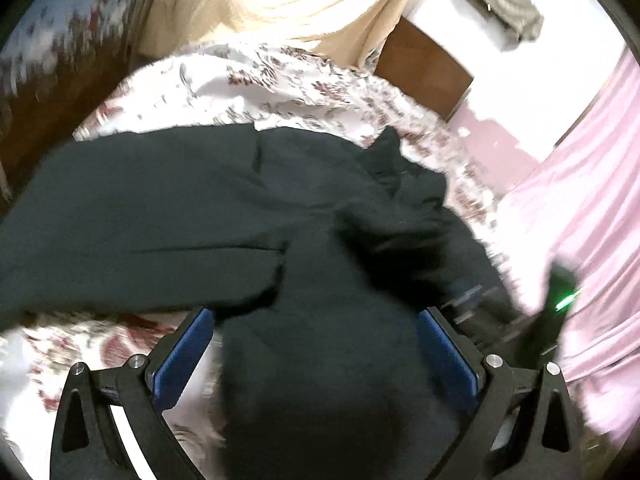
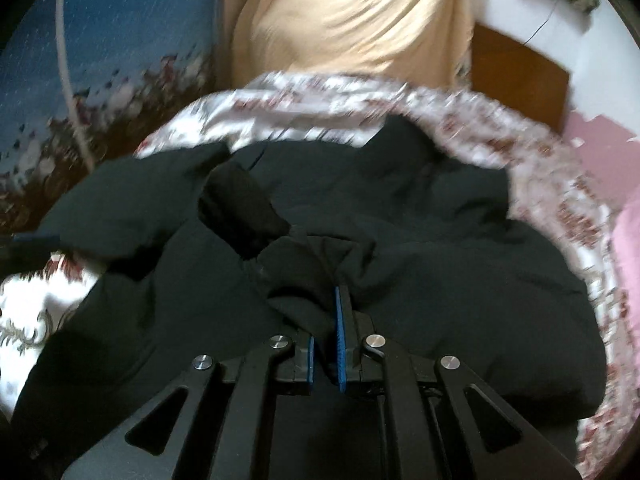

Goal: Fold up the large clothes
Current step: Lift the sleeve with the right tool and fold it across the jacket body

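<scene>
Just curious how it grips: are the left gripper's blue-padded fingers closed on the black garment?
No: the left gripper stands wide open, with the black garment lying loose between its fingers.

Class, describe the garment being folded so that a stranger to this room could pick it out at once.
Start at the bed with the floral sheet, white with dark red flowers. Spread across its middle lies the black garment, large and rumpled, with the right tongs shut on a fold of it. It is the only dark cloth there; the beige curtain and pink sheet nearby are pale.

Floral bedsheet point(image 1: 280, 84), beige curtain point(image 2: 352, 16), pink drape point(image 1: 592, 184).
</scene>
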### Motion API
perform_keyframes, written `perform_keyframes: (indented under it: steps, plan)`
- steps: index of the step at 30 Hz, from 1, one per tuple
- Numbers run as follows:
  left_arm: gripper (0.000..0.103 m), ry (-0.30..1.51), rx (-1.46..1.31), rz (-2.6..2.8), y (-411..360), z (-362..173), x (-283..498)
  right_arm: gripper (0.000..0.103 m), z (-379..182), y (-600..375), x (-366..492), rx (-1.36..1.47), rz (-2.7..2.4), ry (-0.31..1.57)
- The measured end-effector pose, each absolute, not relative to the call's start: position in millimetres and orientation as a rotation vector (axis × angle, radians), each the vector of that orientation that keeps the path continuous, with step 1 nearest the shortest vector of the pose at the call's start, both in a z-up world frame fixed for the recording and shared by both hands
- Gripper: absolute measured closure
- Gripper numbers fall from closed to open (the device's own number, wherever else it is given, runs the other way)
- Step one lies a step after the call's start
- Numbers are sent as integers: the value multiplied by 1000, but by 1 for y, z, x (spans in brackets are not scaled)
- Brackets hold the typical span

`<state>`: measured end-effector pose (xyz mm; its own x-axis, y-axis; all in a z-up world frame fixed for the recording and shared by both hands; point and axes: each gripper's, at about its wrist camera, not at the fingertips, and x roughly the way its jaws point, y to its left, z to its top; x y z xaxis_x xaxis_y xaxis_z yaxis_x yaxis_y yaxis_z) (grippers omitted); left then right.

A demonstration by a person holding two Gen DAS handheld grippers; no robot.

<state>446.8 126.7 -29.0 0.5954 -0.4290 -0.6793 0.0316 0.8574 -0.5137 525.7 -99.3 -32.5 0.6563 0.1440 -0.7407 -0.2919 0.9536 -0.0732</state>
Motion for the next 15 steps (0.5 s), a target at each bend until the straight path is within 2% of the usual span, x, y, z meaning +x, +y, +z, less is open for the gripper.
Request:
perform_keyframes:
  steps: [2,3,4,5,6,7,12,15]
  plan:
    - [1,902,-549,-311,127,-36,450,89,-45,-102,516,-184,275,871]
    - [1,906,-579,-330,125,-40,452,82,-52,-103,511,-179,289,885]
    - [1,916,-608,-348,122,-46,457,69,-57,-102,503,-169,314,894]
    - [1,926,-637,-357,118,-52,462,61,-59,-104,499,-156,336,897]
    - [1,935,-661,-366,115,-56,466,47,-62,-109,493,-139,356,899]
    - [1,943,-681,-373,111,-61,470,40,-60,-112,486,-117,381,902]
    - [4,1015,-703,-383,80,-83,490,39,-55,-124,457,-91,429,914]
    - [25,1062,-649,-346,62,-94,496,38,-49,-144,432,-73,421,906]
